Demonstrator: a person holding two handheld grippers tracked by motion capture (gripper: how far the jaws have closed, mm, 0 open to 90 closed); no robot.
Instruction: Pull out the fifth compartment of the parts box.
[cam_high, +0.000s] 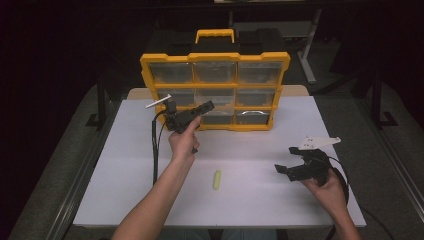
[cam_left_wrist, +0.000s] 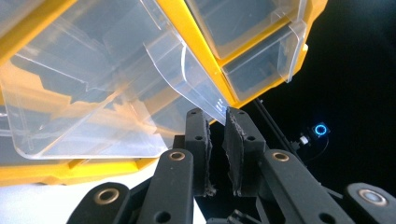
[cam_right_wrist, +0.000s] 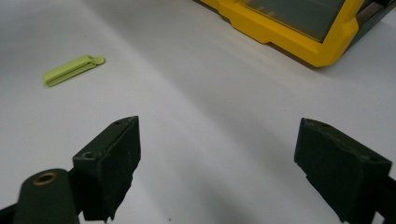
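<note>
left gripper (cam_left_wrist: 217, 123) pinching clear drawer (cam_left_wrist: 116, 93) lip, drawer contents hard to make out

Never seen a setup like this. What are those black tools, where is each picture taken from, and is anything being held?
A person holds a hand-operated claw in each hand; no robot arm is involved. The high view looks down on a white table; the other two come from cameras riding on each claw. On the table stand a yellow drawer organizer and, nearer, a small yellow-green clip. The left claw is shut on the lip of a clear drawer in the bottom row. The right claw hangs open above the table, holding nothing.
</note>
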